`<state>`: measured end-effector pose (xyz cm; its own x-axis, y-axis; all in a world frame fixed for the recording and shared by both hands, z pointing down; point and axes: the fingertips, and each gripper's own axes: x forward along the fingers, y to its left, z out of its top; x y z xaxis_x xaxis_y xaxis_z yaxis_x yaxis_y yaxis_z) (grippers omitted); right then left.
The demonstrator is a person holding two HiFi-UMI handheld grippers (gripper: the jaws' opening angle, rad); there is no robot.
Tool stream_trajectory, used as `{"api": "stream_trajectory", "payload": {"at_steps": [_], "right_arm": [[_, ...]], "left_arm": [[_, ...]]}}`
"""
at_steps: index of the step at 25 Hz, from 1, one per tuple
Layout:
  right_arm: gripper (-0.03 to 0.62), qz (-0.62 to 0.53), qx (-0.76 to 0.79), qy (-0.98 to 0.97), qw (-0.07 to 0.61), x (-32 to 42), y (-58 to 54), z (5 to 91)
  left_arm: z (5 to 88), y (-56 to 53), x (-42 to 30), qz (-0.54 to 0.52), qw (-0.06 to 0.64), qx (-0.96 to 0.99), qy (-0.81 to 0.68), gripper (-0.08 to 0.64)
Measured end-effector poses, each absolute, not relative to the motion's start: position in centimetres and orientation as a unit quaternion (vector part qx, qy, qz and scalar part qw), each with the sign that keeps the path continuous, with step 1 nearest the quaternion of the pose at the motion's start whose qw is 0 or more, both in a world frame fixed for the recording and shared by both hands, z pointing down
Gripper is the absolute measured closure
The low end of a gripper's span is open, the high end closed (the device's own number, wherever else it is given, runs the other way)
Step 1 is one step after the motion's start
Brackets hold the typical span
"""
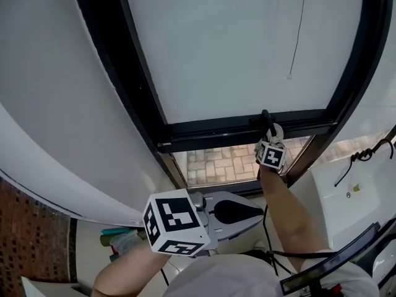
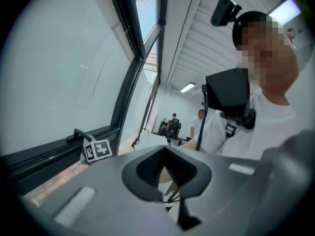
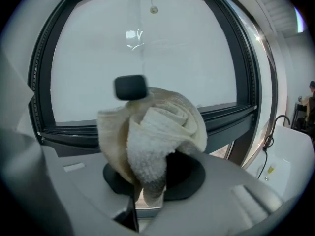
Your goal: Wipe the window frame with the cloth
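Carrier is the black window frame (image 1: 210, 132), mainly its lower horizontal rail. The cloth (image 3: 157, 127), clamped in my right gripper (image 1: 271, 138), is up against that rail, just beside the black window handle (image 1: 266, 116) mounted on it. The exact contact patch is hidden behind the cloth bundle. Right of the frame is a white desk (image 1: 371, 190). A black cable (image 1: 359, 158) lies looped across it, with a small round fitting (image 1: 348, 195) near the cable. Low left is pale floor (image 1: 86, 252) with teal items (image 1: 120, 240) on it, too small to ID.
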<state>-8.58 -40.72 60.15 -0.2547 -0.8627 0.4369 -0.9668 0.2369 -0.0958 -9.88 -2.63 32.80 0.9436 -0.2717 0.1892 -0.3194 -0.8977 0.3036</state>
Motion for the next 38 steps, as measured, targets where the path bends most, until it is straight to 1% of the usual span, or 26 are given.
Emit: {"api": "stream_trajectory", "payload": {"at_steps": [9,14,19,25,28,31,33,34,36,38], "right_arm": [[0.514,0.209,0.474,-0.844,0.142,-25.6,-33.8,60.1],[0.514,0.225,0.426,-0.865,0.143,-31.8,-30.8,59.9],[0.514,0.215,0.373,-0.889,0.158,-38.3,-27.8,59.6],[0.514,0.213,0.339,-0.901,0.168,-42.3,-26.3,59.1],[0.514,0.208,0.322,-0.907,0.172,-42.6,-26.4,59.0],[0.514,0.212,0.279,-0.92,0.178,-41.4,-25.4,58.2],[0.514,0.175,0.225,-0.936,0.207,-39.4,-23.5,56.1],[0.514,0.138,0.193,-0.945,0.227,-38.5,-22.6,54.2],[0.514,0.031,0.143,-0.954,0.26,-37.4,-22.3,48.7],[0.514,-0.118,0.116,-0.946,0.28,-37.0,-22.8,40.8]], "left_arm": [[32.9,-0.8,-13.2,0.068,0.151,0.969,-0.185,0.538],[32.5,0.4,-14.7,0.065,0.147,0.966,-0.202,0.538],[32.7,1.3,-16.8,0.055,0.154,0.957,-0.239,0.538],[33.0,1.8,-18.1,0.053,0.158,0.95,-0.264,0.538],[33.1,1.8,-18.3,0.055,0.158,0.95,-0.264,0.538],[32.8,1.9,-17.4,0.059,0.166,0.954,-0.244,0.538],[32.6,1.9,-16.6,0.059,0.165,0.957,-0.232,0.538],[32.5,1.8,-16.3,0.057,0.16,0.959,-0.227,0.538],[32.1,1.1,-15.8,0.052,0.146,0.964,-0.215,0.538],[32.0,0.2,-15.3,0.048,0.136,0.969,-0.202,0.538]]}}
